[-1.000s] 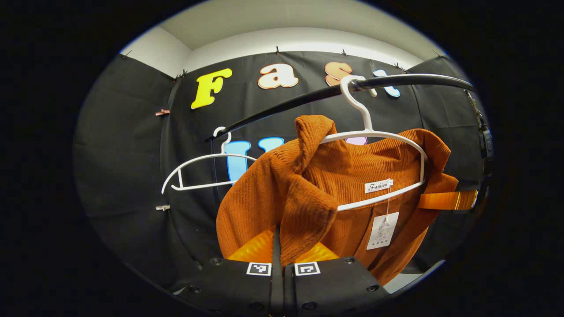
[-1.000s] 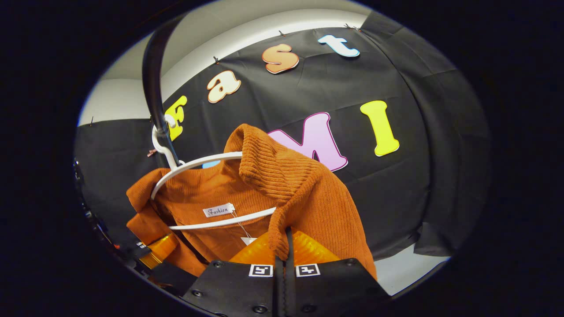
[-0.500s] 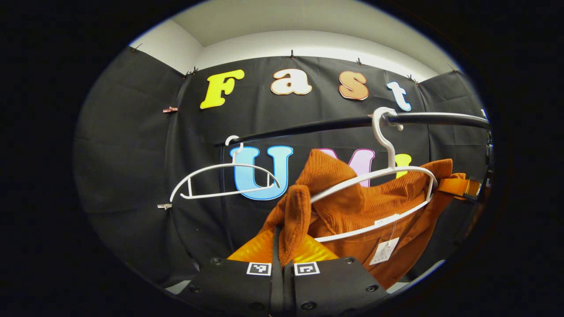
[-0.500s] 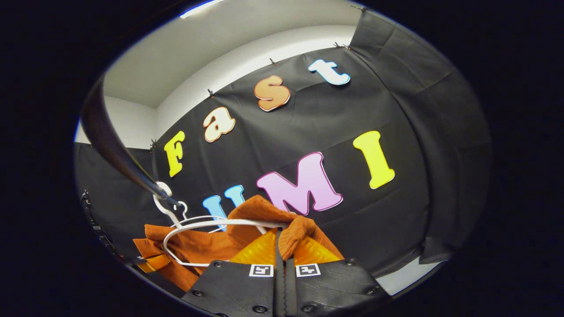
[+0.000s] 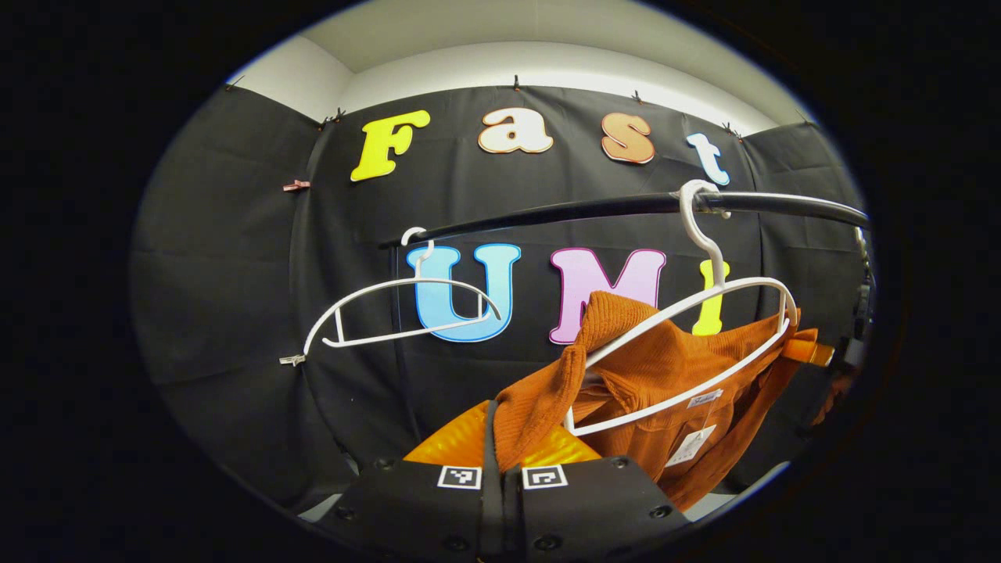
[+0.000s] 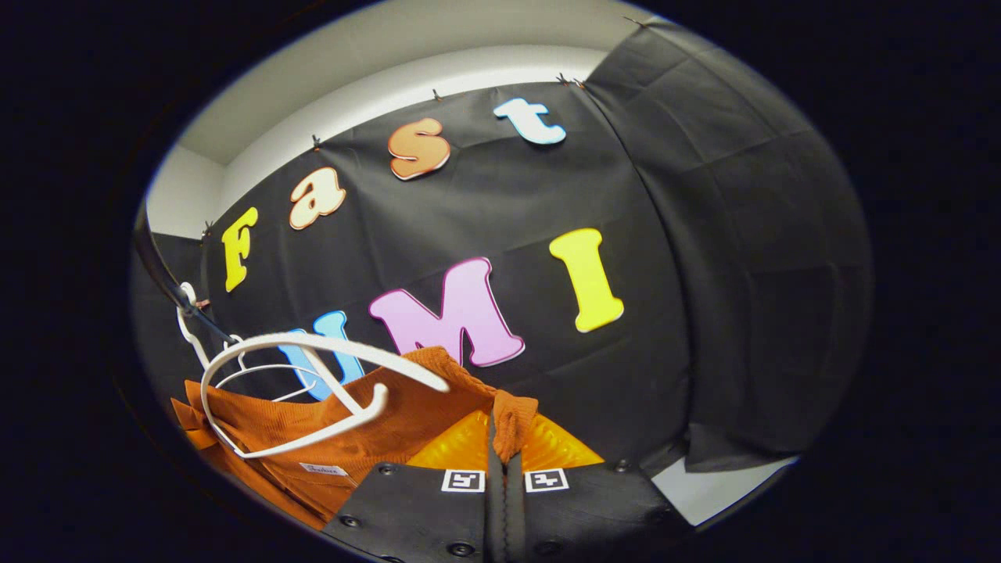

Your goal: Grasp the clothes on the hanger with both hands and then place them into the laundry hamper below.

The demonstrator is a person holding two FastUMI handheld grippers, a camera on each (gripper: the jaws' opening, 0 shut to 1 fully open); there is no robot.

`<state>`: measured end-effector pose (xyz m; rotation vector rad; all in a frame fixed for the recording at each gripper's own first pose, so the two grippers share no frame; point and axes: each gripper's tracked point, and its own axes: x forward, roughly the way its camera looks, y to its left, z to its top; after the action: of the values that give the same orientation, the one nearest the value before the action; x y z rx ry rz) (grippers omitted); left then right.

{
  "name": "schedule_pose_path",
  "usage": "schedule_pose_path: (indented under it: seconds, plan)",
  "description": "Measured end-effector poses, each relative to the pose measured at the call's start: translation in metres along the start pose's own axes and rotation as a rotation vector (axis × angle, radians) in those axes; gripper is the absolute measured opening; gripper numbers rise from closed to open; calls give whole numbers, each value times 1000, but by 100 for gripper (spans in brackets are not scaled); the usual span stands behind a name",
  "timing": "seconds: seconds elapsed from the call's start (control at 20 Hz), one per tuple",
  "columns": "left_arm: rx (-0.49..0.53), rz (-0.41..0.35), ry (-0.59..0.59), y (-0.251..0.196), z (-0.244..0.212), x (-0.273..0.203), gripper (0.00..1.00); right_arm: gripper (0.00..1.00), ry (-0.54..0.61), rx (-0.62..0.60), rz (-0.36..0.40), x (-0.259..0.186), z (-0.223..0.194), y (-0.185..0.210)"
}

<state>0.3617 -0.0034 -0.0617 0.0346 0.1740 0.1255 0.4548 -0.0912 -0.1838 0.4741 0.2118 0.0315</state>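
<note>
Left gripper (image 5: 500, 446) and right gripper (image 6: 504, 446), bottom centre: each clamped on orange garment (image 5: 665, 367) (ribbed). White hanger (image 5: 708, 313) on black rail (image 5: 594, 209), right.

Black cloth wall (image 5: 235, 274) beneath a white wall (image 5: 547, 66), pale floor (image 6: 719, 481).

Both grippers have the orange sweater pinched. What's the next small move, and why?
Probably keep drawing both grippers down and toward you. The left gripper and right gripper each pinch a fold of the orange sweater, but it seems still draped around the white hanger on the black rail.
</note>
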Motion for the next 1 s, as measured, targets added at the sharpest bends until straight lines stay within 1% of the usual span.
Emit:
schedule_pose_path:
  seconds: [0.1,0.3,0.45,0.55,0.7,0.85,1.0]
  plan:
    - [14,7,13,6,-7,0,5,4,40,4,42,-6,-24,12]
    - [6,37,41,26,-27,-6,5,4,118,44,182,-34,-60,56]
    - [0,65,88,46,-53,-7,5,4,171,69,267,-54,-81,84]
    - [-7,55,106,48,-67,-9,5,4,198,88,311,-63,-90,101]
    - [16,31,155,41,-97,-15,5,4,237,118,373,-80,-102,127]
    - [2,-29,188,18,-120,-19,5,4,271,82,447,-96,-115,155]
    - [2,-102,201,-15,-129,-27,5,4,295,50,509,-110,-122,178]
